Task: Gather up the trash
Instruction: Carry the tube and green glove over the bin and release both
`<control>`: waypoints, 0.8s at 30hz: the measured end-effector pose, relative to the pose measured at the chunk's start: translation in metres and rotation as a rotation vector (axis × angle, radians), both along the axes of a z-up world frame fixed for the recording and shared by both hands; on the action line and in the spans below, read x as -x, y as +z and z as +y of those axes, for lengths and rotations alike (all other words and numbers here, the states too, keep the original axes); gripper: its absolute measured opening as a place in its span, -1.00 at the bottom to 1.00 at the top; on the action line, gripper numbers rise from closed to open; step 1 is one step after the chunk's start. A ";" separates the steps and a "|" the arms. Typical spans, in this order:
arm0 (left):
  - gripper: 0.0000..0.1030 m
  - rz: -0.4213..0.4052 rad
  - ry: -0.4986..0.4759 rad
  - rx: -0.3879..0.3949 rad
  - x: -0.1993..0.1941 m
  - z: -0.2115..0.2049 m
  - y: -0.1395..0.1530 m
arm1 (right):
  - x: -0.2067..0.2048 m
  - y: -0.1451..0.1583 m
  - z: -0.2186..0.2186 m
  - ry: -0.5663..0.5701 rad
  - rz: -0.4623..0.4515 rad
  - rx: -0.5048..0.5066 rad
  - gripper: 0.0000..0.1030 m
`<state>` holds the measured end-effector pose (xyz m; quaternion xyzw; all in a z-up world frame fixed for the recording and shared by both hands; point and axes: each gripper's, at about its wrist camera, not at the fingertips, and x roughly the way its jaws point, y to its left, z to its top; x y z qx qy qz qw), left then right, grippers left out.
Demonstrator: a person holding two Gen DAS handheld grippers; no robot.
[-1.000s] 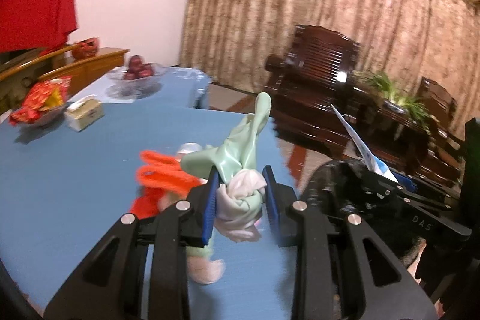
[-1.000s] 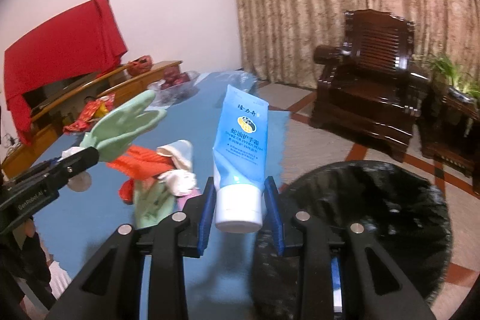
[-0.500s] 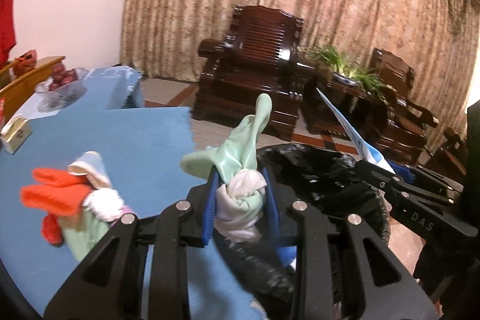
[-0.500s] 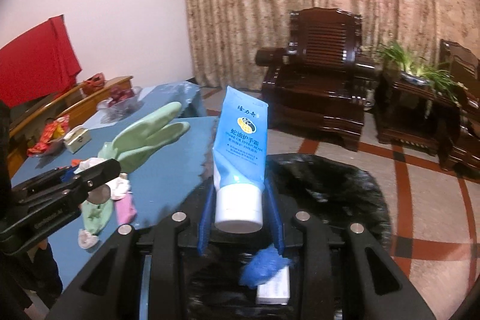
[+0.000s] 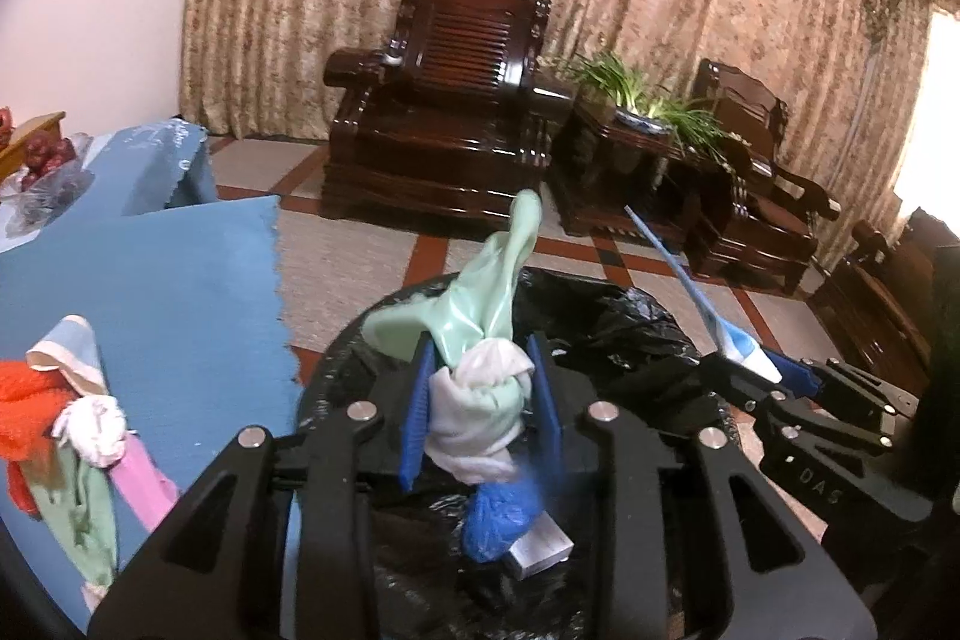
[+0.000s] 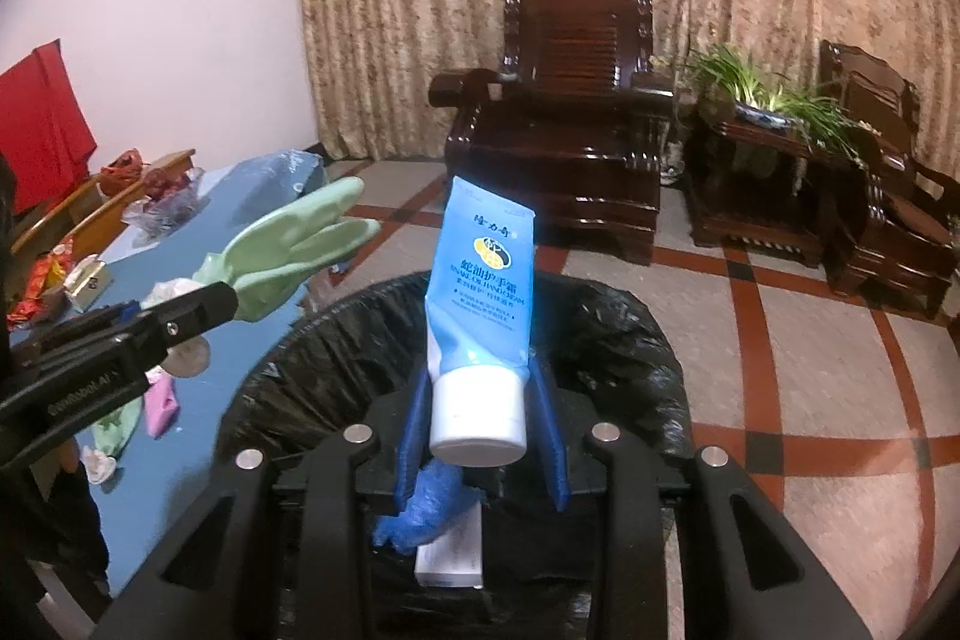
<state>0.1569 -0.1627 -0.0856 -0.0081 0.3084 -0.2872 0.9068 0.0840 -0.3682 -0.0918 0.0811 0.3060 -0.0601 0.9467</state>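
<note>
My left gripper [image 5: 480, 400] holds a pale green rubber glove [image 5: 480, 292] by its bunched white cuff, and its jaws are opening with the glove still between the pads. It hangs over a bin lined with a black bag [image 5: 600, 316]. My right gripper [image 6: 483, 418] is shut on the white cap end of a blue hand cream tube [image 6: 480, 280], also above the bin [image 6: 630, 340]. A crumpled blue glove [image 6: 426, 502] and a small white box [image 6: 450, 550] lie inside the bin. The right wrist view also shows the green glove [image 6: 294, 244] to the left.
A blue table [image 5: 150, 280] on the left carries a pile of orange and green gloves [image 5: 36, 406], a pink scrap [image 6: 159, 400] and a bowl of fruit [image 5: 42, 154]. Dark wooden armchairs [image 6: 558, 142] and a plant stand [image 6: 762, 142] stand behind the bin on tiled floor.
Both grippers have swung from above the table to above the bin, each carrying its item. The bin's inside is now in view. The left jaws stand slightly wider.
</note>
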 end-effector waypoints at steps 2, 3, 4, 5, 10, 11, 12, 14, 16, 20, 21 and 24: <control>-0.10 -0.001 -0.014 0.005 0.000 -0.002 -0.001 | -0.001 -0.004 -0.003 -0.016 0.015 0.009 -0.32; -0.04 -0.004 -0.019 0.005 0.001 -0.001 -0.001 | 0.000 -0.005 -0.002 -0.020 0.018 0.011 -0.24; 0.02 -0.010 -0.022 0.005 0.002 -0.001 -0.001 | 0.000 -0.005 -0.002 -0.024 0.019 0.012 -0.18; 0.06 -0.013 -0.024 0.005 0.003 0.000 -0.001 | 0.002 -0.005 -0.003 -0.033 0.016 0.015 -0.04; 0.43 -0.033 0.011 -0.003 0.008 0.012 0.005 | 0.008 -0.001 0.000 -0.058 -0.011 0.032 0.65; 0.56 -0.036 0.020 -0.004 0.009 0.016 0.006 | 0.010 0.001 0.002 -0.059 -0.022 0.035 0.83; 0.61 -0.042 0.039 -0.008 0.012 0.023 0.007 | 0.010 0.002 0.004 -0.057 -0.029 0.034 0.90; 0.73 -0.048 0.072 -0.015 0.016 0.036 0.009 | 0.009 0.004 0.009 -0.043 -0.038 0.023 0.89; 0.75 -0.049 0.108 -0.015 0.017 0.053 0.014 | 0.007 0.005 0.014 -0.025 -0.038 0.013 0.89; 0.76 -0.069 0.181 -0.034 0.026 0.087 0.018 | 0.001 0.010 0.037 0.026 -0.049 0.005 0.89; 0.76 -0.072 0.203 -0.040 0.029 0.095 0.019 | 0.000 0.011 0.043 0.038 -0.052 0.003 0.89; 0.76 -0.077 0.259 -0.042 0.035 0.123 0.024 | -0.006 0.013 0.061 0.082 -0.059 -0.003 0.89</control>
